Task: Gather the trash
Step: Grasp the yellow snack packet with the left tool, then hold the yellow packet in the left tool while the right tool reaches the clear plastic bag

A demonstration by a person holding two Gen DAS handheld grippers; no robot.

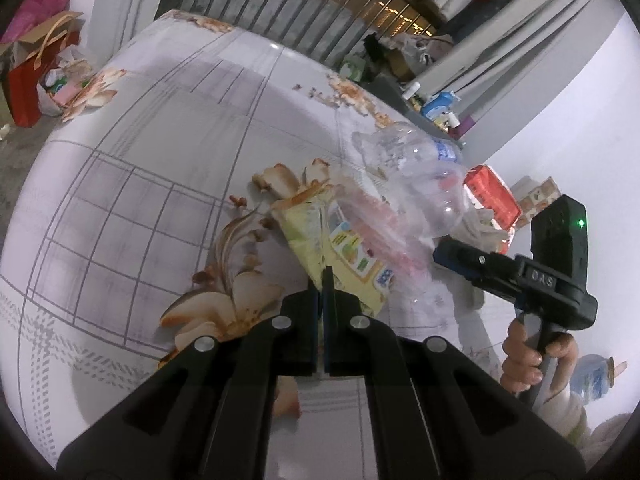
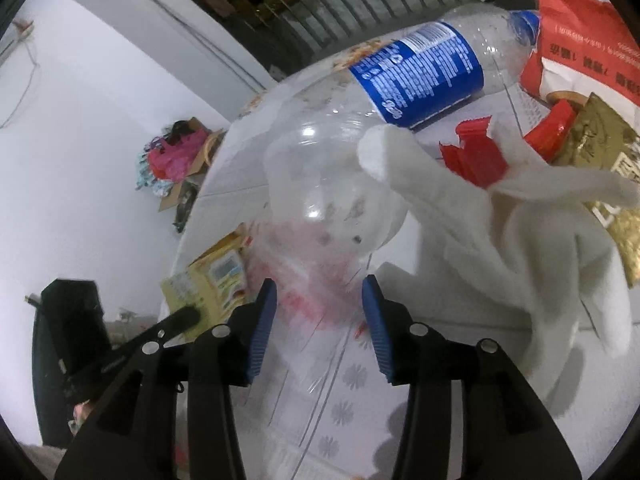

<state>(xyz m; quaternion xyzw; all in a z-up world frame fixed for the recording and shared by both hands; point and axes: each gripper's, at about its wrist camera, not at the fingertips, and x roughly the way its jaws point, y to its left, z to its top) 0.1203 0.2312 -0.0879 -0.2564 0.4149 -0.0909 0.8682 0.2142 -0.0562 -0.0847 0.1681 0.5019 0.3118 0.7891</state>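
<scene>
My left gripper [image 1: 322, 280] is shut on the near edge of a yellow snack wrapper [image 1: 320, 240], which also shows in the right wrist view [image 2: 212, 284]. A clear plastic bag with red print [image 1: 380, 236] lies over the wrapper. My right gripper [image 2: 318, 300] is open, its blue pads on either side of that bag [image 2: 316, 280]; it also shows in the left wrist view [image 1: 448, 252]. A clear plastic bottle with a blue label [image 2: 400, 80] lies on the table just beyond the bag. A white glove [image 2: 520, 248] lies to the right.
The table [image 1: 160, 160] has a floral cloth. A red paper bag [image 2: 580, 40], a small red wrapper [image 2: 472, 156] and a gold packet [image 2: 612, 168] lie at the right. Bags of clutter [image 1: 36, 64] stand on the floor at far left. A railing [image 1: 300, 0] runs behind the table.
</scene>
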